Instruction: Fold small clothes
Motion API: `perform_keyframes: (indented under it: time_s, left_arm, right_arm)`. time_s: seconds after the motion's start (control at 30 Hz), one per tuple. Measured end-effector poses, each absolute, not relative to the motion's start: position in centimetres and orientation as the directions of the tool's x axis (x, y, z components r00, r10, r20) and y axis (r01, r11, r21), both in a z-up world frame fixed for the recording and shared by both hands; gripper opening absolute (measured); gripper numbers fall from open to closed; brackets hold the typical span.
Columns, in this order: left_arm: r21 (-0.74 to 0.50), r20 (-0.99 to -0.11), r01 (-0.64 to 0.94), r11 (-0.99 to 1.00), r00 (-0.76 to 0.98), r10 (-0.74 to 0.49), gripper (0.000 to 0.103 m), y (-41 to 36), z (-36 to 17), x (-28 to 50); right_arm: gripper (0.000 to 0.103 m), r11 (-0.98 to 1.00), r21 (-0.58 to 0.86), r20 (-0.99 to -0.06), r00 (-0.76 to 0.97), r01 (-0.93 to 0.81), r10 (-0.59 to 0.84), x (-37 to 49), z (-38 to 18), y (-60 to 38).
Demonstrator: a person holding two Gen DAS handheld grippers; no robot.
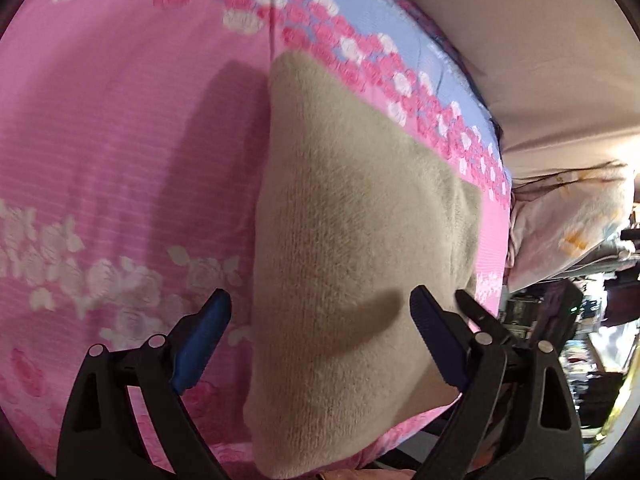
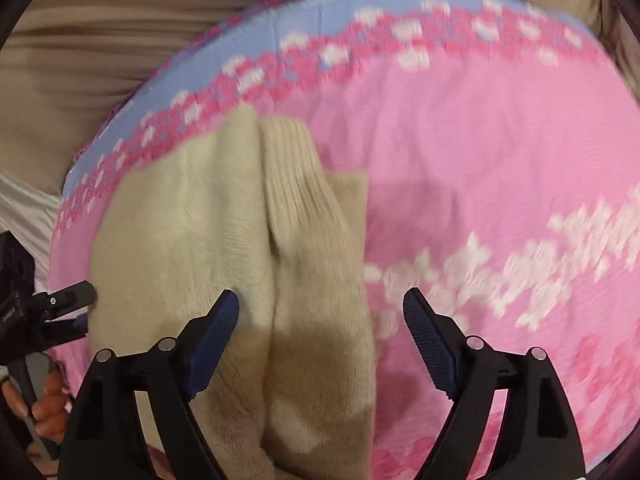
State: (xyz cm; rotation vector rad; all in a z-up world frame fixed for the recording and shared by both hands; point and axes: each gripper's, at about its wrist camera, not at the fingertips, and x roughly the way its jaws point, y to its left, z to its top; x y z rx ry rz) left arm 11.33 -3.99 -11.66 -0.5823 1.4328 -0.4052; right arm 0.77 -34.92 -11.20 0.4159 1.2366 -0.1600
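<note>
Your left gripper (image 1: 320,312) hangs with its jaws spread wide, gripping nothing; its blue-padded fingers (image 1: 202,344) frame the lower middle of the left wrist view. Between them and running up through the centre of the frame lies the beige fleece garment (image 1: 352,240), folded into a roughly triangular shape with one long straight edge down its left side. It rests flat on the pink floral blanket (image 1: 120,140), which fills the left and upper part of that view and carries a blue band with pink and white flowers across the top. In the upper right of the frame a tan cushion (image 1: 540,60) sits beyond the blanket's edge.

Your right gripper (image 2: 320,312) is likewise released, jaws apart and holding nothing. In the right wrist view, which is somewhat blurred, the garment (image 2: 192,240) occupies the lower left and centre, with a ribbed sleeve (image 2: 296,184) laid along a lengthwise crease on top of it. The pink blanket (image 2: 480,140) spreads over the right half. At the left edge of this frame you can see the other gripper's tip (image 2: 68,300) just beside the garment's edge; whether it touches is unclear.
</note>
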Motion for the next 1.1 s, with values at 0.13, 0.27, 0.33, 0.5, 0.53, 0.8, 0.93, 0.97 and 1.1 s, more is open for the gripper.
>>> perform_keyframes:
  time_s: [0.13, 0.27, 0.33, 0.5, 0.53, 0.8, 0.93, 0.97, 1.1]
  left_arm:
    - [-0.629, -0.776, -0.109, 0.77, 0.035, -0.629, 0.09, -5.3, -14.1, 11.5]
    - [-0.635, -0.771, -0.082, 0.768, 0.007, -0.637, 0.079, -6.8, -14.5, 11.9]
    - [-0.627, -0.779, -0.047, 0.777, 0.022, -0.627, 0.059, -7.3, -13.0, 12.0]
    - [-0.712, -0.691, 0.062, 0.7, 0.121, -0.713, 0.047, -8.8, -5.8, 12.4]
    - [-0.713, -0.68, 0.095, 0.694, 0.144, -0.719, 0.047, -9.5, -4.6, 12.7]
    - [-0.488, -0.847, 0.094, 0.868, 0.189, -0.497, 0.075, -14.2, -8.1, 16.5]
    - [-0.473, -0.866, 0.055, 0.879, 0.153, -0.476, 0.084, -14.5, -10.3, 17.2]
    - [-0.49, -0.861, 0.039, 0.871, 0.135, -0.49, 0.087, -14.6, -11.0, 17.5]
    - [-0.559, -0.828, -0.045, 0.828, 0.083, -0.555, 0.089, -13.9, -13.6, 18.4]
  right_arm:
    - [0.083, 0.781, 0.44, -0.887, 0.353, 0.444, 0.298, 0.3, -14.1, -36.5]
    - [0.035, 0.748, 0.52, -0.844, 0.384, 0.413, 0.374, 0.7, -14.0, -36.7]
    - [0.028, 0.773, 0.505, -0.846, 0.397, 0.383, 0.356, 1.0, -12.4, -36.4]
    - [0.02, 0.791, 0.535, -0.779, 0.535, 0.296, 0.326, 0.4, -4.8, -37.7]
    - [0.02, 0.798, 0.535, -0.764, 0.563, 0.277, 0.316, 0.5, -3.3, -38.3]
    - [0.052, 0.87, 0.336, -0.884, 0.44, 0.361, 0.158, 2.8, -7.2, -43.3]
    - [0.069, 0.866, 0.335, -0.9, 0.396, 0.37, 0.179, 2.7, -10.0, -43.6]
    - [0.069, 0.865, 0.342, -0.902, 0.385, 0.367, 0.193, 2.8, -10.7, -43.5]
    - [0.07, 0.774, 0.483, -0.857, 0.401, 0.409, 0.323, 3.0, -13.1, -43.9]
